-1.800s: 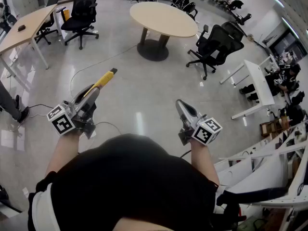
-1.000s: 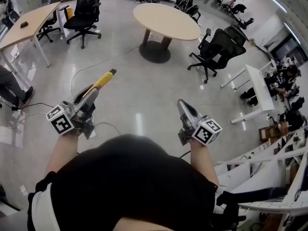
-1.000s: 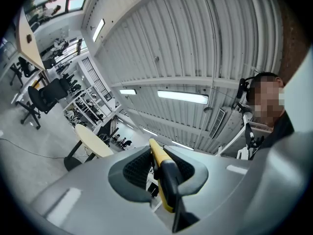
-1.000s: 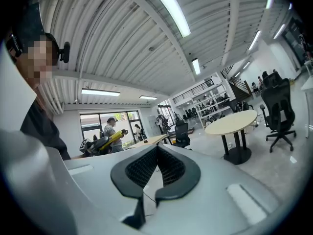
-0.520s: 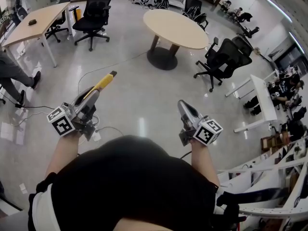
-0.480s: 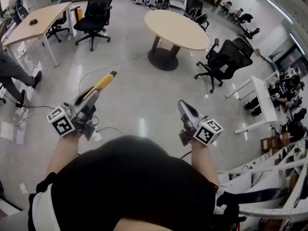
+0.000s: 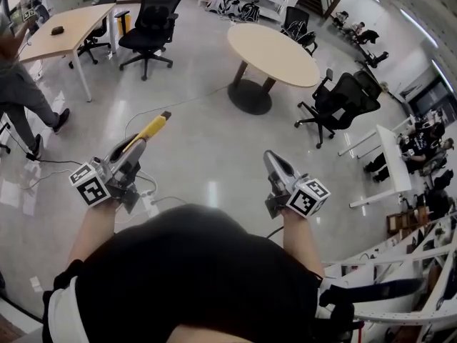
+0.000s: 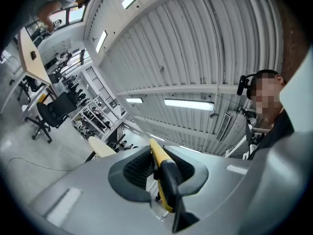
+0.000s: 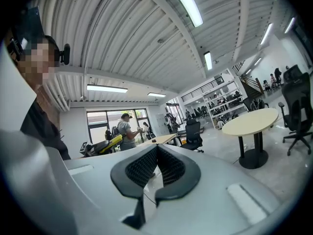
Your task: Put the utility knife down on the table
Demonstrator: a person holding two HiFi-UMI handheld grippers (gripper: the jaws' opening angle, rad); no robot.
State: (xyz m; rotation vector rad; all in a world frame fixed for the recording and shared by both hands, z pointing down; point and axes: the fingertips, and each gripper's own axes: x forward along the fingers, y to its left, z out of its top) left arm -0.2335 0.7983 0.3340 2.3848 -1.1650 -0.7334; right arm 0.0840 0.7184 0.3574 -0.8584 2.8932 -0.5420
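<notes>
Two grippers out over the glossy floor (image 7: 207, 138): left gripper (image 7: 140, 141) pinching yellow utility knife (image 7: 154, 126) between its pads, knife jutting forward in the air, well apart from round table (image 7: 275, 45); right gripper (image 7: 270, 160) pads pressed together, empty

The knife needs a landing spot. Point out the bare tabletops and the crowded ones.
The round table is bare all over, with open floor on its near side and office chairs beyond and to its right. The long desk holds one small dark object; a person stands by it.
</notes>
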